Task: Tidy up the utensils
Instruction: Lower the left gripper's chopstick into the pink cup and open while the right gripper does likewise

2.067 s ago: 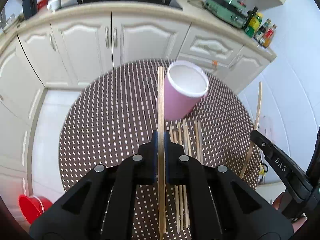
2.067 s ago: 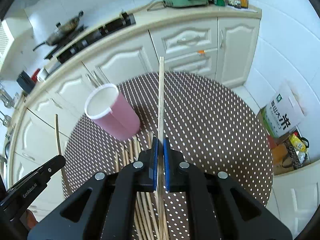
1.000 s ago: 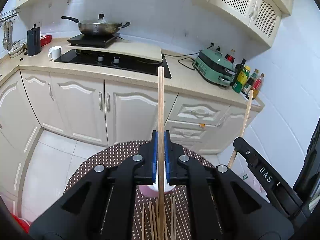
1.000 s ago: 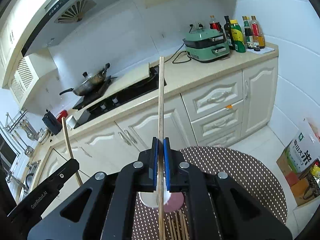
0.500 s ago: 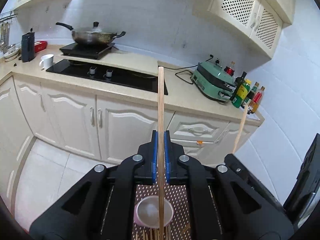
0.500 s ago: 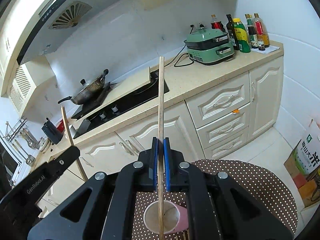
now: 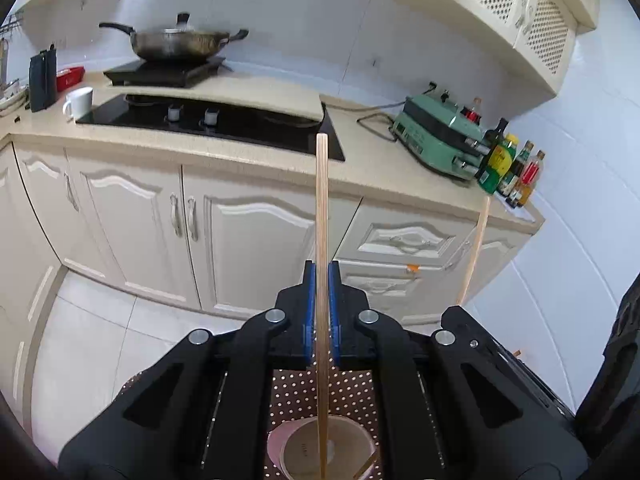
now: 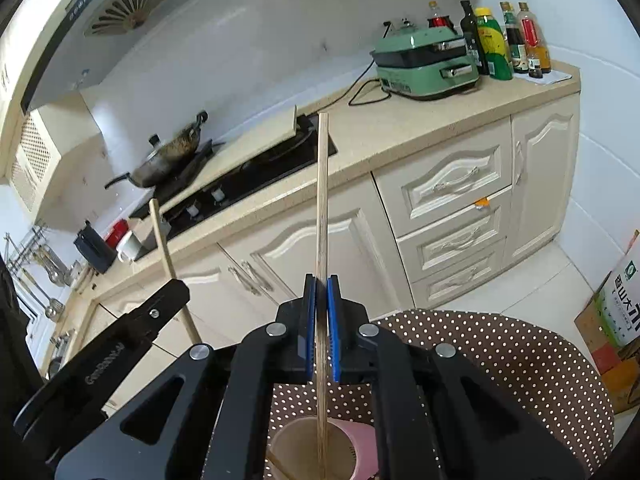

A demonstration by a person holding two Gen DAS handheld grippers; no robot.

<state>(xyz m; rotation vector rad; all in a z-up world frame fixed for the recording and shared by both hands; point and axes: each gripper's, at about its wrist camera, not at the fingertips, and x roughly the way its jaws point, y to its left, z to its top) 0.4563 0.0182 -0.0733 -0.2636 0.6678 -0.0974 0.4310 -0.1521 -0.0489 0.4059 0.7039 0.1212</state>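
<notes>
Chopsticks are going into the pink cup (image 7: 276,446) two at a time, one in each claw. The left gripper (image 7: 321,312) is pinching a wooden chopstick (image 7: 322,216) between its blue pads, the stick standing upright with its lower end dipping just inside the cup's mouth, directly below the claw. The right gripper (image 8: 321,320) is gripping a second chopstick (image 8: 322,208) the same way, its tip also entering the cup under the fingers. Neither stick is being let go yet, so this pair is only partly delivered. Another light stick end is already leaning inside the cup, near its rim. Whether more chopsticks are waiting on the dotted tablecloth (image 8: 500,356) cannot be told, since both claws are blocking that part.
</notes>
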